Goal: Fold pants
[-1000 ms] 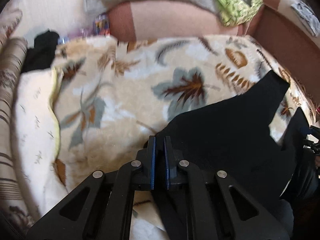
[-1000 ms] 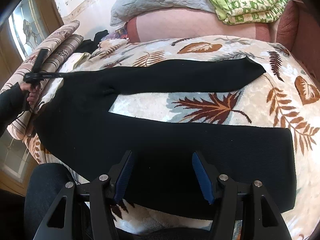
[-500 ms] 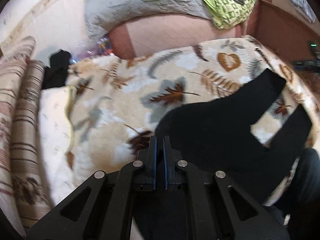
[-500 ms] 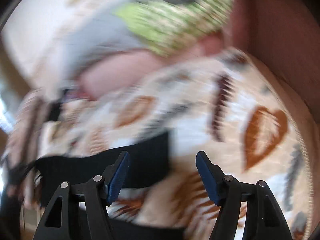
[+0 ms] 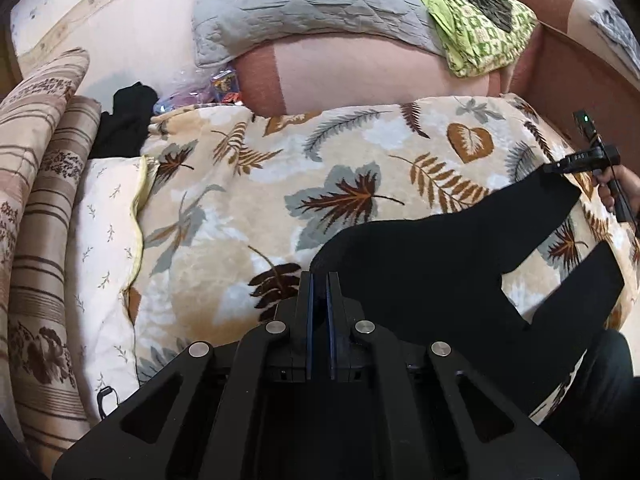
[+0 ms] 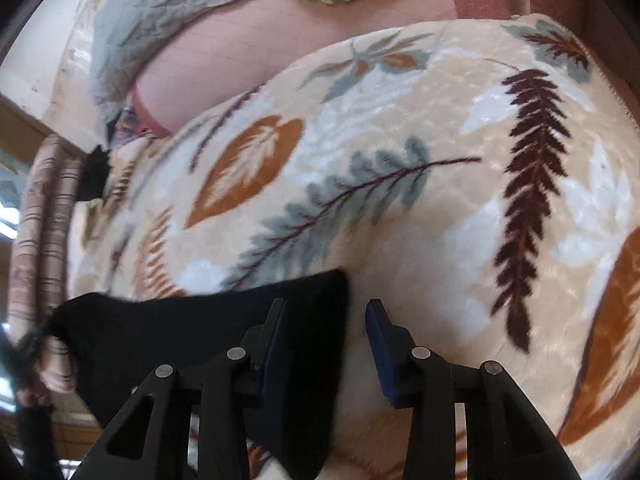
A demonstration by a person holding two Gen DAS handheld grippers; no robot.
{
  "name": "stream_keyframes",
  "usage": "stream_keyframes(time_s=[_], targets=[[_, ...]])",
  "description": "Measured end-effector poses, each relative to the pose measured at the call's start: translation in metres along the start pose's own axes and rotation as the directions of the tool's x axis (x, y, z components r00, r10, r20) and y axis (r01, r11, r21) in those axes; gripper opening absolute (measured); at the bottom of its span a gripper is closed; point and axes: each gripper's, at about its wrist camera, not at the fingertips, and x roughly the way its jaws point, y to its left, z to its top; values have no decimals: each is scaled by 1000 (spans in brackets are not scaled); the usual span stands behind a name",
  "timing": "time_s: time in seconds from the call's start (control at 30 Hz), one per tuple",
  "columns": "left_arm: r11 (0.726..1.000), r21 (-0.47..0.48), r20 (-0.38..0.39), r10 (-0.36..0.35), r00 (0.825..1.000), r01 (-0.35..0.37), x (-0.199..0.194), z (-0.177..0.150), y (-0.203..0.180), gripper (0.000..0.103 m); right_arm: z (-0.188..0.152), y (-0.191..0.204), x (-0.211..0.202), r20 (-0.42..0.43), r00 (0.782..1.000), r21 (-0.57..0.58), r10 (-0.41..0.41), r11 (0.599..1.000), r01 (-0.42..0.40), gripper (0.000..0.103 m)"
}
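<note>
Black pants (image 5: 420,264) lie spread on a leaf-patterned blanket (image 5: 360,160), both legs running to the right. My left gripper (image 5: 319,280) is shut on the waist edge, and the cloth runs under its fingers. In the left wrist view my right gripper (image 5: 554,168) sits at the far leg's hem, held by a hand (image 5: 612,192). In the right wrist view that gripper (image 6: 326,308) has its jaws closing. The hem of the pants (image 6: 180,332) lies between them under the left finger (image 6: 276,320), and the pads are not pressing on it.
A grey quilted pillow (image 5: 300,4) and a green patterned cloth (image 5: 480,28) lie on the sofa back. Striped rolled cushions (image 5: 36,200) line the left side, with a black garment (image 5: 124,120) beside them. A dark-clad leg (image 5: 600,400) is at the lower right.
My right gripper swept from above the pants' middle to the far leg's hem, and its jaws narrowed. My left gripper shifted a little with the waist and stayed shut.
</note>
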Motion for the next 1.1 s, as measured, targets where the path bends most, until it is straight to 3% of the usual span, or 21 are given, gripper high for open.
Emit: stream_keyframes(time_s=[0.13,0.2,0.23,0.4,0.53,0.63,0.87,1.1], targets=[[999,-43,2,-5,1000,5,1,3,7,4,4,0,10,-22,996,-1,84,996,-84,38],[999,-48,1,3,1000,-3,2,3,9,4,5,2,7,-5,998,-18,70,997,-70,12],[999,-53,2,1,1000,-1,1,3,10,4,5,3,1,19,997,-28,74,997,-74,6],[999,-49,18,5,1000,-4,-6,0,8,4,-12,29,-32,76,997,-216,0,976,17,4],[1000,-7,32,27,999,-27,-21,-13,5,4,-45,52,-74,128,992,-424,-7,904,61,4],[999,10,35,42,998,-43,-34,-31,7,4,-79,61,-99,132,991,-515,1,854,68,4],[999,-48,44,14,999,-12,-63,-96,15,4,-175,75,-145,141,989,-622,41,781,57,4],[990,-140,-22,21,1000,-24,-59,-163,30,4,-248,80,-147,106,994,-681,-24,727,90,4]])
